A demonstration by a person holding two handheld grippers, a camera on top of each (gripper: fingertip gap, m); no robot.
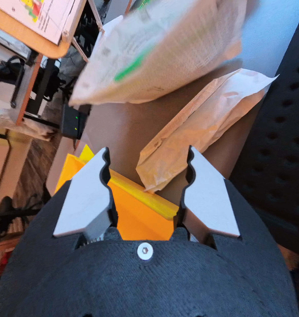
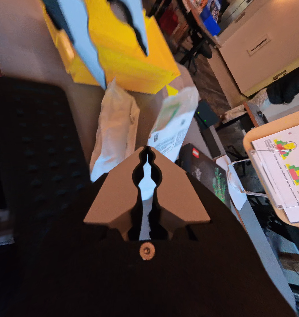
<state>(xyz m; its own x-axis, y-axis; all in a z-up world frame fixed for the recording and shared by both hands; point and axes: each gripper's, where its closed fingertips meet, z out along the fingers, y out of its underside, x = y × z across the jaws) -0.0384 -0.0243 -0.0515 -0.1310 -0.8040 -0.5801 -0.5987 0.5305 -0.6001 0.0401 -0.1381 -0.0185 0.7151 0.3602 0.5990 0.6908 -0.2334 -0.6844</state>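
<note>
Jaws of the right gripper (image 2: 147,151) are pressed together at their tips on the near edge of a pale paper bag with print and a green patch (image 2: 172,123), which seems to hang from that pinch at centre right of the right wrist view; the left gripper (image 1: 148,154) stands wide apart with nothing between its fingers. Largest in both views is the brown tabletop (image 1: 128,130), with a black perforated panel (image 1: 282,137) along the right edge of the left wrist view. Next comes the yellow bin (image 1: 145,219), low in the centre of that view, directly beneath the open left gripper. The printed bag fills the upper middle of the left wrist view, blurred and lifted clear of the table. A second, plainer paper bag (image 1: 201,123) lies flat on the table at centre right, its near end just touching the bin's rim. Both bags look light, soft and crinkly, likely to sag and swing from one pinched edge and to tear if tugged; a sealed end or flat fold looks the surest place to grip. A small black box with a plant picture (image 2: 207,173) sits at right of the right gripper.
</note>
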